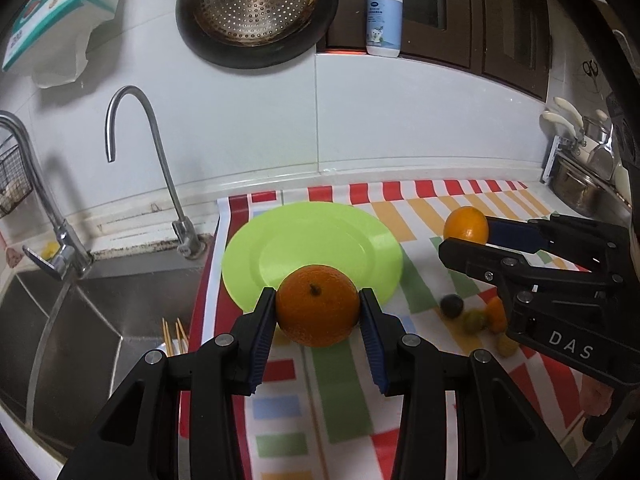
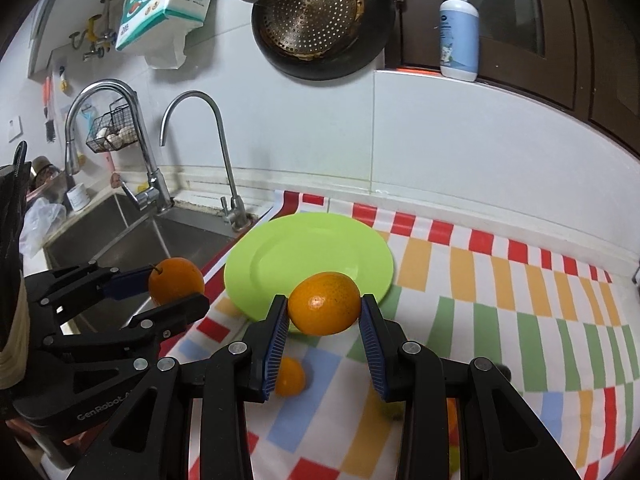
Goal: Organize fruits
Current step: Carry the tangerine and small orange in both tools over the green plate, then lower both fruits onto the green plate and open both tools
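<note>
Kitchen counter w/ a striped cloth (image 1: 348,392) in red, green, orange and blue, next to a steel sink (image 1: 80,320).

Nearest: left gripper (image 1: 318,312) clenched on an orange (image 1: 318,310), stem end facing the camera, blue pads pressing both sides. Held above the cloth, at the near rim of the green plate (image 1: 312,240).

Right gripper (image 2: 325,312) likewise clamped on a second orange (image 2: 324,308), pads on both sides, lifted off the cloth in front of the same plate. In the left view this gripper comes in from the right w/ its orange up off the cloth.

Loose on the cloth under the right gripper: small orange fruit (image 2: 290,376). Left view shows a few more small fruits near it, incl. a dark round one (image 1: 452,305) and a yellowish one (image 1: 508,346); rest partly hidden.

Plate sits bare on the cloth, close to the sink edge.

Further back: two taps (image 2: 224,160), white tiled wall, a dark pan (image 2: 324,20) w/ a perforated metal strainer hanging, pump bottle (image 2: 459,28) on the ledge, tissue pack (image 2: 168,0) up left.
</note>
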A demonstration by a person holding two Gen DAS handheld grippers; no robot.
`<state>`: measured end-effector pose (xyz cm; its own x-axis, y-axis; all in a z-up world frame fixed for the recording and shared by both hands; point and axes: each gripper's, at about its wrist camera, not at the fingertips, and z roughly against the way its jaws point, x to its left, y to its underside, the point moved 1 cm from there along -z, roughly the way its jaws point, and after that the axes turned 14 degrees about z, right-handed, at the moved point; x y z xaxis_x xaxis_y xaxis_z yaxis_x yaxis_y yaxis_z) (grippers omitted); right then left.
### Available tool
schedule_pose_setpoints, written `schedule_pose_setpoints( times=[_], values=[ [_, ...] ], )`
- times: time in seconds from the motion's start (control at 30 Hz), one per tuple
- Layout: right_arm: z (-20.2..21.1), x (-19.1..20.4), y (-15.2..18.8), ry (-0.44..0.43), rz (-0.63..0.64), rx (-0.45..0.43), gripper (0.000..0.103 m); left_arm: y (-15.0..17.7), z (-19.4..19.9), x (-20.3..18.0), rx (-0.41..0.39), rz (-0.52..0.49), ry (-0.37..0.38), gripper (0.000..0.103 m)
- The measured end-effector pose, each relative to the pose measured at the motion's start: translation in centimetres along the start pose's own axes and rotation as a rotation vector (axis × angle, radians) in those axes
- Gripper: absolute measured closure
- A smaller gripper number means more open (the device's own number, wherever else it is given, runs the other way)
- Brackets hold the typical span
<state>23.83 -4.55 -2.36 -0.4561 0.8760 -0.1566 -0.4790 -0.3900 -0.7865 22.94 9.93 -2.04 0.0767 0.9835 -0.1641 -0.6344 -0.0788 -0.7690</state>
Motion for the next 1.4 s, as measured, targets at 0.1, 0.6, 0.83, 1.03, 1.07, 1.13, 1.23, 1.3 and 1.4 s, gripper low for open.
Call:
schedule_pose_setpoints(
  times=[0.1,0.6,0.83,1.03,1.07,1.13,1.23,1.3,1.4],
  values=[
    [-1.3,0.0,-0.6,0.003,0.002,0.012,0.066,-0.7,-1.1,0.6,0.006,-0.007,0.005,0.063],
    [-9.6,-0.8,-3.2,-0.024,-0.027,0.139,0.066,-4.4,-7.8,3.0,0.081,-0.061,0.056,0.063],
    [-13.5,-1.7,-3.6,-0.028,-0.034,0.203,0.066,-5.4,-11.9,3.8,0.147,-0.071,0.069,0.063],
    [-16.4,-2.5,-3.3,-0.037,-0.049,0.267,0.066,-5.6,-15.0,4.5,0.22,-0.059,0.08,0.063],
    [-16.9,-2.7,-3.2,-0.043,-0.058,0.278,0.066,-5.6,-15.4,4.5,0.228,-0.06,0.08,0.063],
    [-17.6,-2.9,-3.1,-0.049,-0.067,0.292,0.066,-5.7,-16.1,4.5,0.245,-0.06,0.083,0.063],
    [-18.3,-3.1,-2.8,-0.057,-0.086,0.31,0.066,-5.6,-16.8,4.6,0.263,-0.063,0.075,0.063],
    [-18.6,-3.2,-2.7,-0.058,-0.093,0.316,0.066,-5.5,-16.9,4.6,0.263,-0.074,0.073,0.063],
    [-18.5,-3.2,-2.8,-0.048,-0.088,0.312,0.066,-5.4,-16.9,4.6,0.263,-0.081,0.081,0.062]
  ],
)
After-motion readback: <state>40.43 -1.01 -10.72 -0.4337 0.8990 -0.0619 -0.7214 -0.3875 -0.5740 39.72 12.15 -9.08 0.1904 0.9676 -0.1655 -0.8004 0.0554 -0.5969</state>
